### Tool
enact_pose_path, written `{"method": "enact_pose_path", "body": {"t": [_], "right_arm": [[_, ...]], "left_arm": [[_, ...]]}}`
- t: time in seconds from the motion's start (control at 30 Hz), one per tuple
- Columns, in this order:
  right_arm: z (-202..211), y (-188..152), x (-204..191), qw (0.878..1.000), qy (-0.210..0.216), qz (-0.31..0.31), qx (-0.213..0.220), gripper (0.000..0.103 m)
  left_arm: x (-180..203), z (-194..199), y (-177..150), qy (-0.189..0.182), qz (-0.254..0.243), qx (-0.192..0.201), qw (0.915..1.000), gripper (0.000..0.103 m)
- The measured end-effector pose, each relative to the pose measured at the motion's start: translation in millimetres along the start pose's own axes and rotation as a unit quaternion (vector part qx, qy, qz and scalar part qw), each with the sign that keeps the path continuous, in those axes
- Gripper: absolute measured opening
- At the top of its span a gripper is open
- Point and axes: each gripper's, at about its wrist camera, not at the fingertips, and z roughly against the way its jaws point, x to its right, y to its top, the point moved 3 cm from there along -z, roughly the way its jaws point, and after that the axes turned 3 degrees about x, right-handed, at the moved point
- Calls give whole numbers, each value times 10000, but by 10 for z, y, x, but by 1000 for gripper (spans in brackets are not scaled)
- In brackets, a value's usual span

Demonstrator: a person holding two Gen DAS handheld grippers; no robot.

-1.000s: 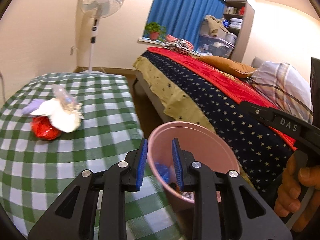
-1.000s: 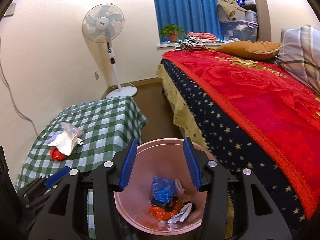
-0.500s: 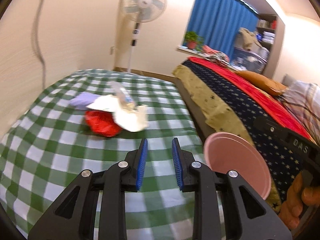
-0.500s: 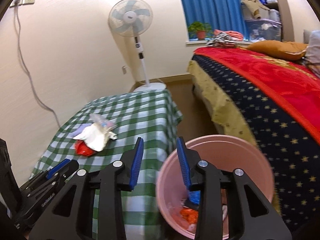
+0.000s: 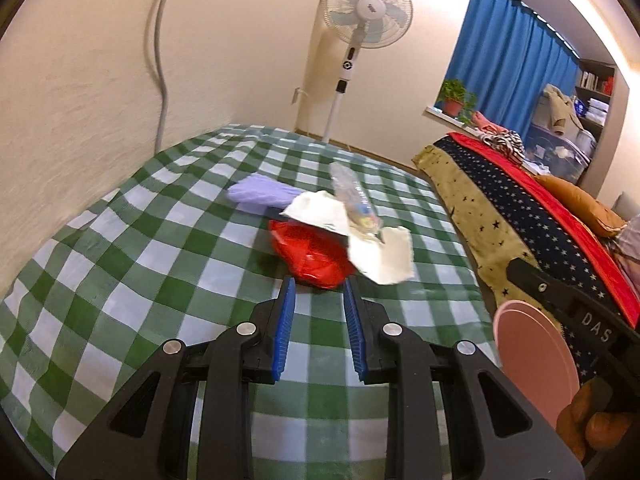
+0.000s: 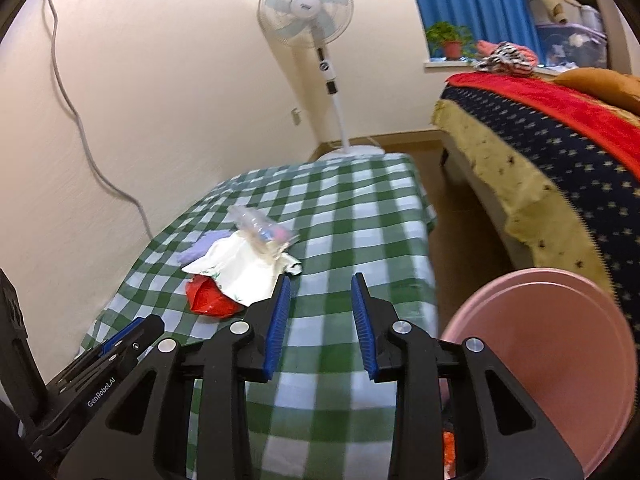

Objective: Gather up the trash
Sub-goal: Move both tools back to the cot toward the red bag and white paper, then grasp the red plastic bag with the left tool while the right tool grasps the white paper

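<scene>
A trash pile lies on the green checked table (image 5: 120, 280): a red crumpled wrapper (image 5: 310, 256), white paper (image 5: 380, 258), a clear plastic bag (image 5: 356, 200) and a purple glove (image 5: 262, 194). My left gripper (image 5: 319, 292) is open, its tips just short of the red wrapper. In the right wrist view the pile shows as red wrapper (image 6: 210, 300), white paper (image 6: 240, 268) and clear bag (image 6: 262, 232). My right gripper (image 6: 320, 284) is open and empty, right of the pile. The pink bin (image 6: 560, 364) stands at the table's right side, also in the left wrist view (image 5: 532, 360).
A standing fan (image 5: 366, 16) stands behind the table by the wall. A bed with a starred navy and red cover (image 6: 560, 128) lies to the right, across a strip of floor. A grey cable (image 6: 80, 128) hangs down the left wall.
Both grippers swung left, away from over the pink bin toward the table. The left gripper moved up close to the red wrapper. The bin now sits at the right edge of both views.
</scene>
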Motion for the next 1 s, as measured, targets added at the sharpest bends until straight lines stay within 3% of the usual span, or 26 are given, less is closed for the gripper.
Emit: {"method": "enact_pose_path", "body": {"t": [0.33, 0.7, 0.87, 1.0], "right_arm": [[-515, -65, -202, 9984, 405, -33, -381, 36], [-820, -145, -249, 9963, 521, -15, -689, 36], [-875, -167, -266, 9950, 607, 3, -790, 29], [-892, -182, -296, 9936, 708, 51, -875, 7]], "left_arm": [[-129, -328, 25, -24, 259, -244, 9994, 25], [-213, -622, 59, -123, 574, -552, 9967, 25], [-233, -706, 71, -130, 647, -640, 9958, 25], [-207, -758, 56, -247, 707, -732, 9945, 25]]}}
